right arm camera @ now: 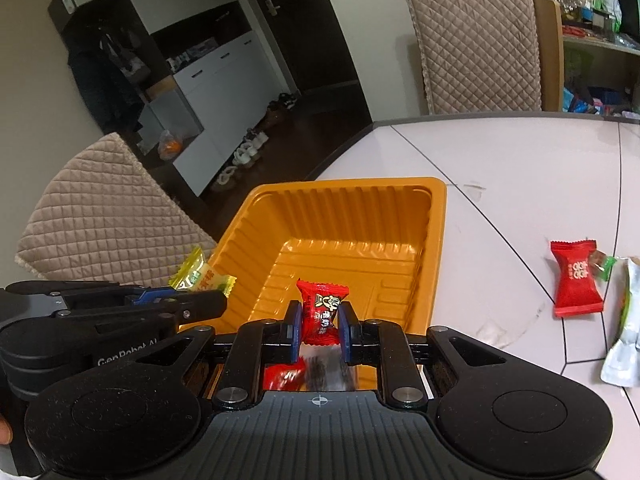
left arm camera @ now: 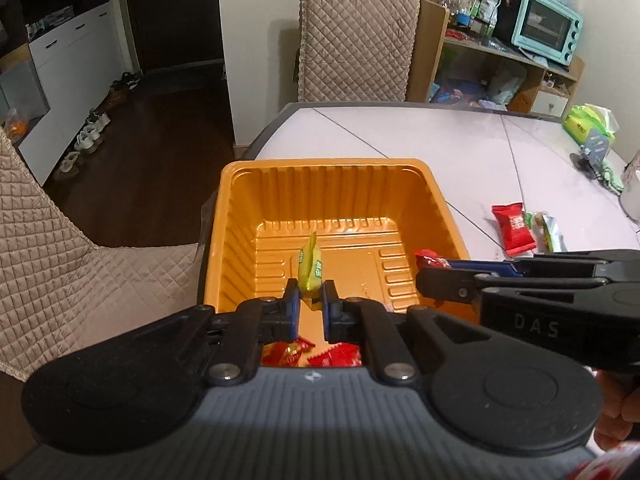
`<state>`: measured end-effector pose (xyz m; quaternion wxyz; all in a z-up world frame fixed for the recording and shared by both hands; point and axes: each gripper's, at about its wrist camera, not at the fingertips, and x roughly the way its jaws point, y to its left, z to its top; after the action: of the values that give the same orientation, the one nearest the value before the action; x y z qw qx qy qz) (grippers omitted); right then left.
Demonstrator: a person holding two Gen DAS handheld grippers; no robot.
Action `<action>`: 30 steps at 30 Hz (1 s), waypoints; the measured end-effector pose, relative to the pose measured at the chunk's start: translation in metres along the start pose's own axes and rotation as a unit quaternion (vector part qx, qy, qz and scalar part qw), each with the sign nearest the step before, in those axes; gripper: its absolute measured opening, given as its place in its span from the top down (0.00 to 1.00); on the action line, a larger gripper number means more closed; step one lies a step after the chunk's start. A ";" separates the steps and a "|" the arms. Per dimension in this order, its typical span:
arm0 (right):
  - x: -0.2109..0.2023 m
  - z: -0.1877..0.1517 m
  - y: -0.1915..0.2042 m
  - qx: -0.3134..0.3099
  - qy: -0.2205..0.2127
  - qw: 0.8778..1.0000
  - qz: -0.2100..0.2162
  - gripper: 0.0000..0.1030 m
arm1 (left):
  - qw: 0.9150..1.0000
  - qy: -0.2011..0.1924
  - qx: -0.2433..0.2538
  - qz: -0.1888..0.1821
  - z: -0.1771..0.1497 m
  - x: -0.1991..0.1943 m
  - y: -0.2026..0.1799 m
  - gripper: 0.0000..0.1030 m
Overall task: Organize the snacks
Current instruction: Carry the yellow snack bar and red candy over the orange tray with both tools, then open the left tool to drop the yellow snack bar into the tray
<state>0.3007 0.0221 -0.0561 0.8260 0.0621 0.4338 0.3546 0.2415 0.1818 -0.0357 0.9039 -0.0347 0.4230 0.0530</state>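
An orange plastic tray (left arm camera: 240, 232) (right arm camera: 436, 216) stands at the table's near left edge. My left gripper (left arm camera: 311, 294) is shut on a yellow-green candy (left arm camera: 310, 266) and holds it above the tray; the candy also shows in the right wrist view (right arm camera: 200, 276). My right gripper (right arm camera: 320, 320) is shut on a red candy (right arm camera: 322, 308) above the tray's near right side; it reaches in from the right in the left wrist view (left arm camera: 430, 260). Red candies (left arm camera: 332, 356) lie in the tray's near end. A red candy (right arm camera: 574, 280) and green-silver packets (right arm camera: 624, 320) lie on the table to the right.
The white table (right arm camera: 500, 160) runs back and right. Quilted chairs stand at the far side (left arm camera: 356, 40) and at the left (left arm camera: 60, 260). A shelf with a teal mini oven (left arm camera: 548, 24) stands behind. A green bag (left arm camera: 588, 122) lies at the table's far right.
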 end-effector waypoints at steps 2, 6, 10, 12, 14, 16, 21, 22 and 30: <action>0.006 0.004 -0.001 0.001 0.002 1.000 -0.003 0.81 | 1.000 0.003 0.005 -0.001 0.003 0.008 -0.001 0.91; 0.015 0.008 -0.004 0.000 0.006 1.000 -0.009 0.81 | 1.000 0.011 0.008 -0.001 0.008 0.022 -0.001 0.91; 0.022 0.012 -0.006 0.001 0.009 1.000 -0.012 0.81 | 1.000 0.019 0.008 -0.003 0.012 0.033 0.001 0.91; 0.025 0.012 -0.008 0.001 0.009 1.000 -0.013 0.81 | 1.000 0.022 0.009 -0.003 0.014 0.038 0.002 0.90; 0.027 0.014 -0.009 0.004 0.009 1.000 -0.013 0.81 | 1.000 0.025 0.006 -0.003 0.016 0.042 0.003 0.90; 0.028 0.015 -0.010 0.006 0.009 1.000 -0.013 0.81 | 1.000 0.024 0.004 -0.002 0.018 0.044 0.004 0.89; 0.029 0.018 -0.011 0.008 0.005 1.000 -0.013 0.81 | 1.000 0.021 0.001 -0.002 0.022 0.043 0.008 0.85; 0.029 0.019 -0.010 0.009 0.004 1.000 -0.012 0.81 | 1.000 0.021 0.000 -0.002 0.022 0.043 0.009 0.84; 0.030 0.020 -0.010 0.008 0.004 1.000 -0.010 0.81 | 1.000 0.022 -0.011 0.004 0.020 0.037 0.018 0.80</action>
<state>0.3322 0.0382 -0.0680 0.8270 0.0631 0.4409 0.3431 0.2777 0.2038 -0.0514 0.8937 -0.0446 0.4423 0.0603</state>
